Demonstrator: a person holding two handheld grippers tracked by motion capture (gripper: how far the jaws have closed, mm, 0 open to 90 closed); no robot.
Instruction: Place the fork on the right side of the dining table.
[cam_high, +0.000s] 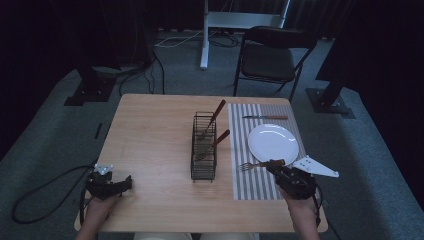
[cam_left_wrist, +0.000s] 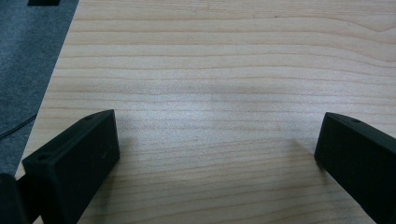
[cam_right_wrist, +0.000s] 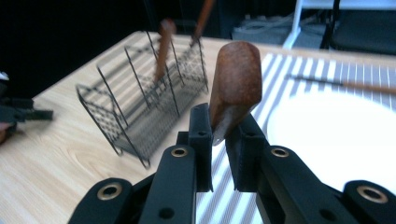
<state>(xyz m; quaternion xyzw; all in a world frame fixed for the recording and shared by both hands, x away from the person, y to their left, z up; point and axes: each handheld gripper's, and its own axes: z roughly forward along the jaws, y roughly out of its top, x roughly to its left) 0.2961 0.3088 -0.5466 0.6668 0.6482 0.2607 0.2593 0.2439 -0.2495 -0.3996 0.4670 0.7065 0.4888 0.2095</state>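
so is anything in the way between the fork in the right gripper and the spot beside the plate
Nothing visible. The right gripper is shut on the fork by its wooden handle, already over the striped mat just left of the plate. The wire caddy stands farther left, the knife beyond the plate.

Folding chair (cam_high: 270, 57), white stand post (cam_high: 205, 35) and floor cables (cam_high: 145, 70) beyond the table.

Your table (cam_left_wrist: 224, 70) is pale, matt wood with fine grain. Beside the black wire-mesh metal caddy (cam_high: 204, 147) lies a striped cloth placemat (cam_high: 250, 175); on it, a glossy white plate (cam_high: 273, 142) and a wooden-handled metal fork (cam_high: 260, 164). Your gripper jaws look like matt black plastic.
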